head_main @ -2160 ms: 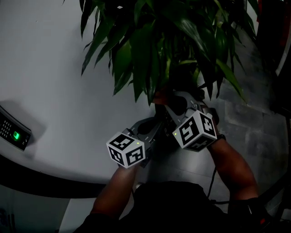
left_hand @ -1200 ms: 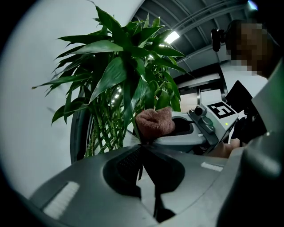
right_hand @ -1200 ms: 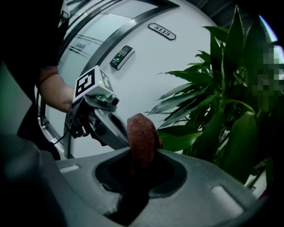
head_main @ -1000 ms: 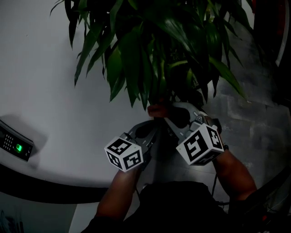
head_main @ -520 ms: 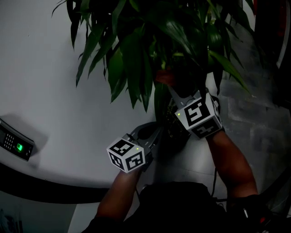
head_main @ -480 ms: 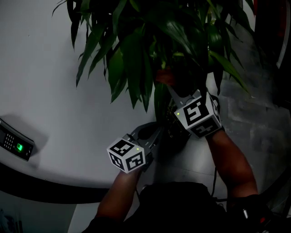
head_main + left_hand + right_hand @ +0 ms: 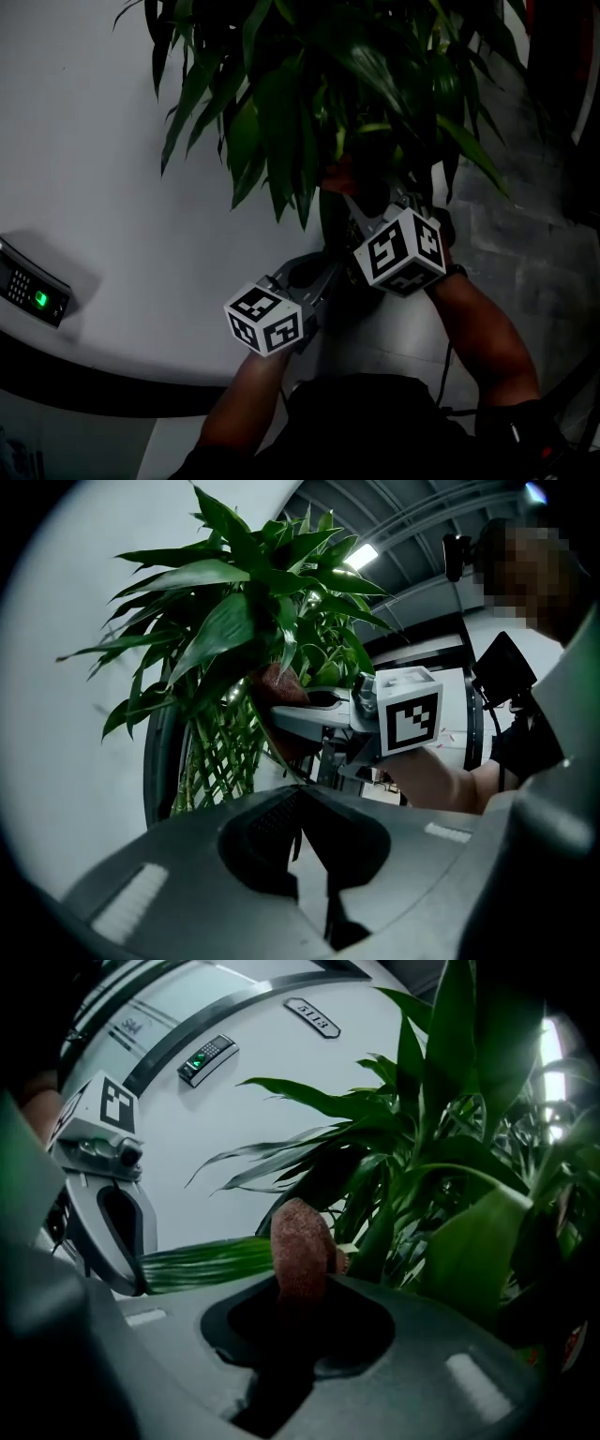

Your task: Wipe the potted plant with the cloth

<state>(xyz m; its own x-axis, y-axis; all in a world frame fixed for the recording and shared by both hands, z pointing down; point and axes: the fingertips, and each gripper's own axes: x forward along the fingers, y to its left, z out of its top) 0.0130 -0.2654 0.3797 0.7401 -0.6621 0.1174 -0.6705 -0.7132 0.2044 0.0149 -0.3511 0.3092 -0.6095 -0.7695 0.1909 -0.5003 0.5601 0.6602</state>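
Note:
The potted plant [image 7: 309, 84] fills the top of the head view with long dark green leaves. My left gripper [image 7: 325, 270] is shut on the tip of one leaf [image 7: 202, 1265] and holds it stretched out level. My right gripper [image 7: 296, 1283] is shut on a reddish-brown cloth [image 7: 300, 1237]. The cloth rests against that same leaf, further in towards the stems. The head view shows the cloth [image 7: 338, 175] under the foliage, just beyond the right gripper [image 7: 352, 194]. From the left gripper view, the cloth [image 7: 272, 682] sits at the tip of the right gripper [image 7: 270, 703].
A curved white wall [image 7: 112, 187] stands behind the plant, with a keypad panel [image 7: 33, 295] showing a green light and a dark band [image 7: 94, 380] lower down. Grey floor tiles [image 7: 525, 253] lie to the right. Braided stems [image 7: 220, 752] rise beneath the leaves.
My right gripper has carried the cloth from near the left gripper away along the leaf into the foliage, then eased back slightly. The left gripper has kept still.

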